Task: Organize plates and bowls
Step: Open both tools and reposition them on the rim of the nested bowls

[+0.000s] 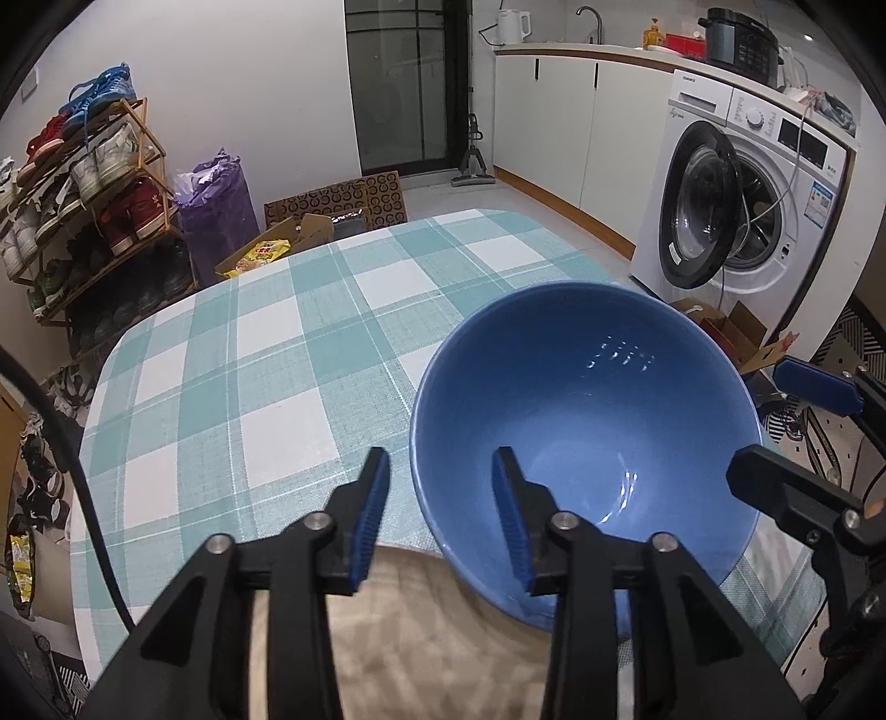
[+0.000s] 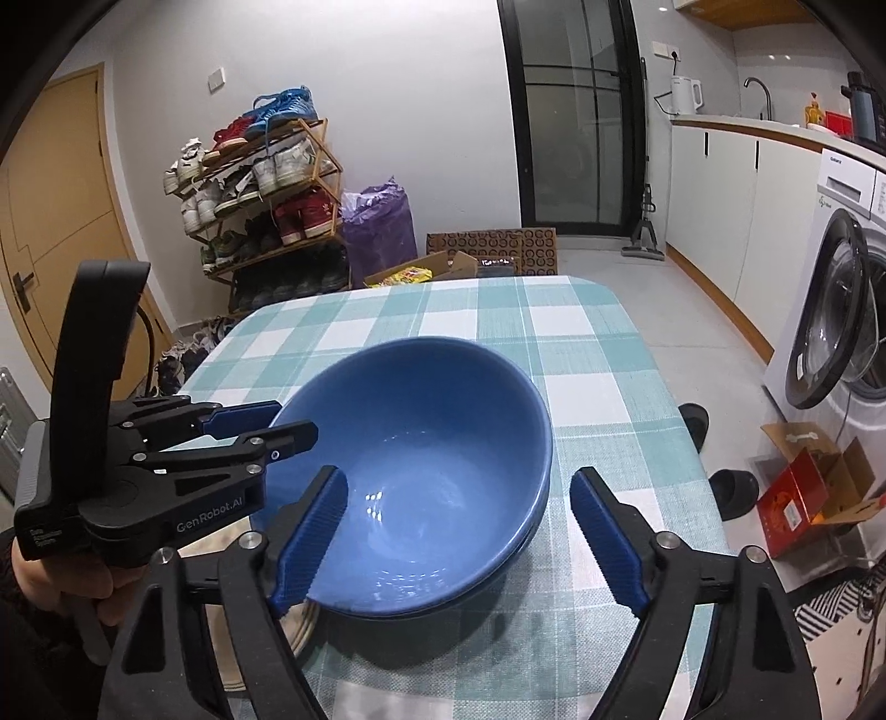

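The glossy blue ceramic bowl (image 2: pixel 421 476) is sitting nested on another near the checked tablecloth's (image 2: pixel 581 343) near edge; stacking seems done. The left gripper (image 1: pixel 440 515) and right gripper (image 2: pixel 459 537) are straddling its rim, jaws spread, gripping nothing.

Behind your teal-and-white checked tablecloth (image 2: pixel 581 354) you've got a wooden shoe rack (image 2: pixel 266 194) stuffed with sneakers, a purple plastic bag (image 2: pixel 379 221) right beside it, and open cardboard boxes (image 2: pixel 443 263) on the floor. On your right sits a white front-loading washing machine (image 1: pixel 742 188) with its door open, plus a white electric kettle (image 1: pixel 512 25) on the counter.
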